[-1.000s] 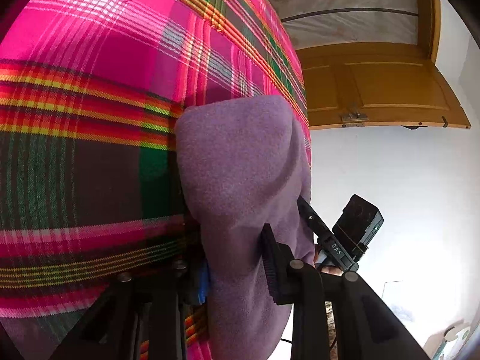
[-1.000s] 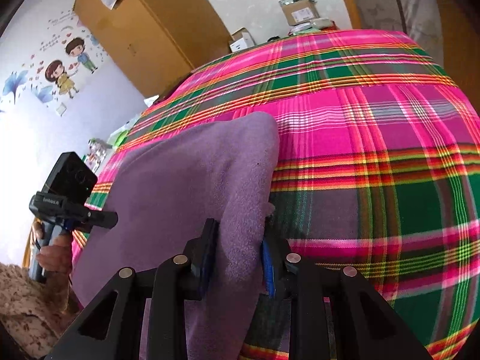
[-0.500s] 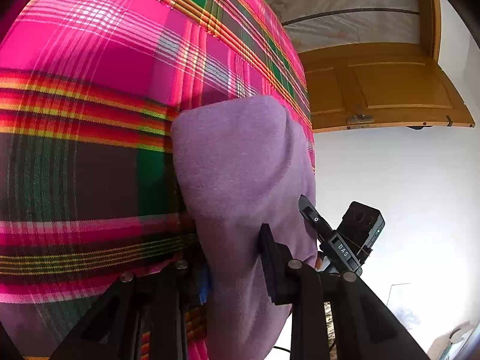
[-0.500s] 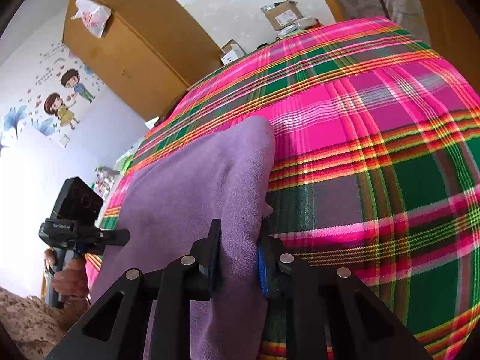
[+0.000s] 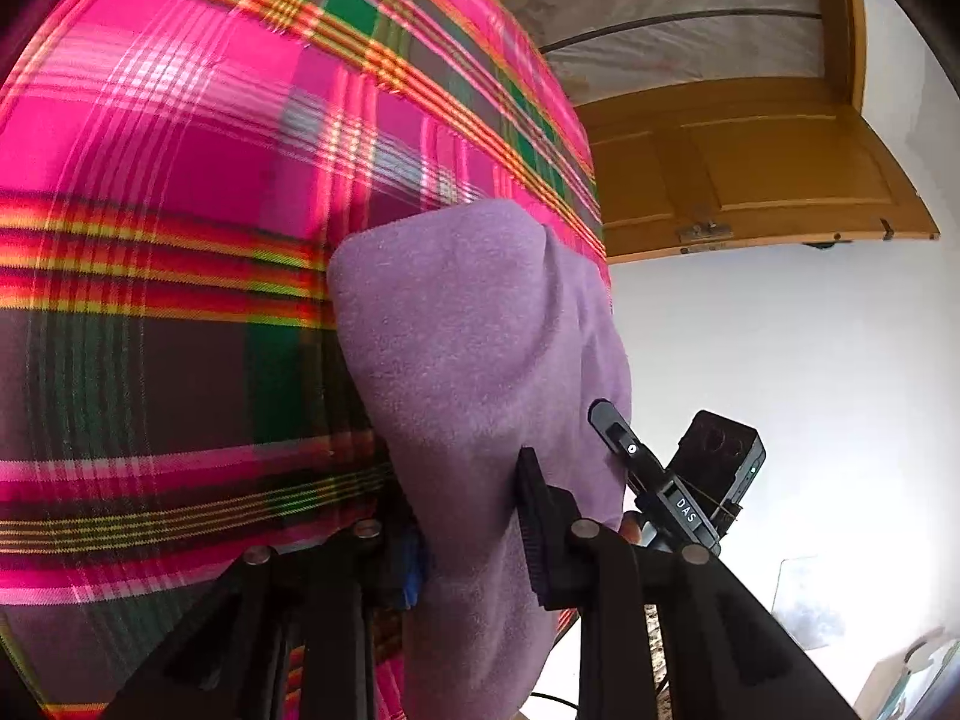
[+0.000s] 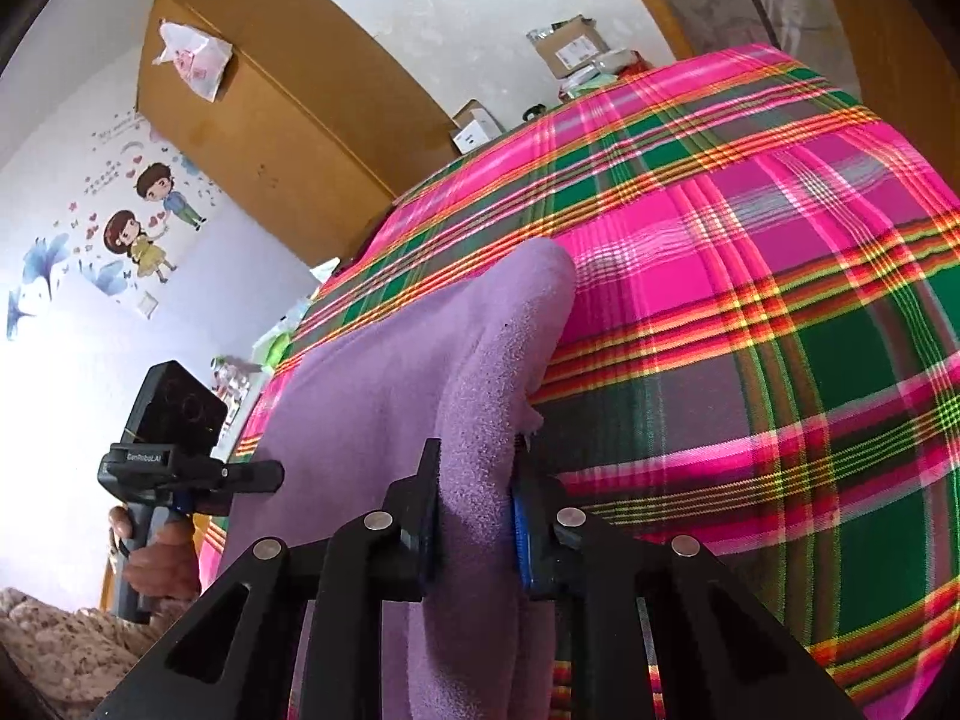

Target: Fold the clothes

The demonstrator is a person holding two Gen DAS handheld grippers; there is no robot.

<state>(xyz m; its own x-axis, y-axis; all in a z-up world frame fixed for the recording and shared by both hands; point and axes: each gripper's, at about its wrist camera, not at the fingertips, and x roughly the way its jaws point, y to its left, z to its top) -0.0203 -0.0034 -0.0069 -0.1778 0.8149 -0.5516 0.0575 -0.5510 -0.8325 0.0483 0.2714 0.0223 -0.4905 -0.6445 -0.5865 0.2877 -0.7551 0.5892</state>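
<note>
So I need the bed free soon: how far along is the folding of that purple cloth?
Early to midway, I'd guess. Done: no finished fold shows. In hand: the purple cloth is pinched at two places, by the right tongs and the left tongs, and drapes between them over the plaid bedspread. Left: laying it down, folding it over and letting go.

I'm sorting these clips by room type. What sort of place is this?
Most likely a home bedroom: a bed-like surface under a pink plaid cover, a wooden wardrobe, cartoon couple stickers on the wall, and a wooden door.
</note>
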